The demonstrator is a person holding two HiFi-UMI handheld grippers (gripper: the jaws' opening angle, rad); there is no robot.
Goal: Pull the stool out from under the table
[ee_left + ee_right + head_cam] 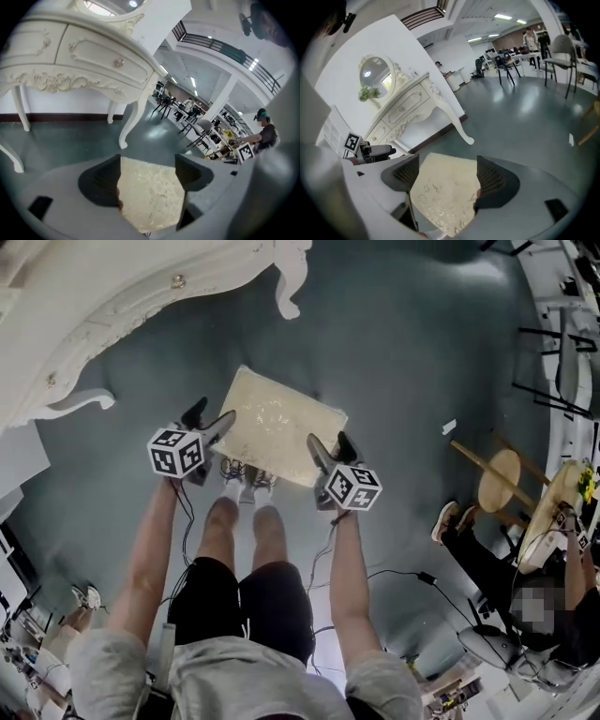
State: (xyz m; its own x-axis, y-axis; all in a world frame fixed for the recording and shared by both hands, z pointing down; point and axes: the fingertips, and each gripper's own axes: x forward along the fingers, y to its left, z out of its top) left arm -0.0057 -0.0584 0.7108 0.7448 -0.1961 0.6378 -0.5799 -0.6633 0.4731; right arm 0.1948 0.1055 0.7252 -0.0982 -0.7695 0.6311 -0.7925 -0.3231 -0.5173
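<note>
The stool [277,425], with a square cream cushioned seat, stands on the grey floor just clear of the ornate white table [112,306]. My left gripper [212,420] is at the seat's near left corner and my right gripper [332,448] at its near right edge. In the left gripper view the stool's seat [150,197] shows in the gap of the left gripper [147,176], whose jaws stand wide apart. In the right gripper view the right gripper [445,176] is likewise open over the seat [443,187]. Whether either touches the stool I cannot tell.
A curved table leg [291,287] ends just beyond the stool. The person's shoes [246,486] sit at the stool's near edge. A seated person [525,596] and a round wooden stool [499,479] are at the right, with cables on the floor.
</note>
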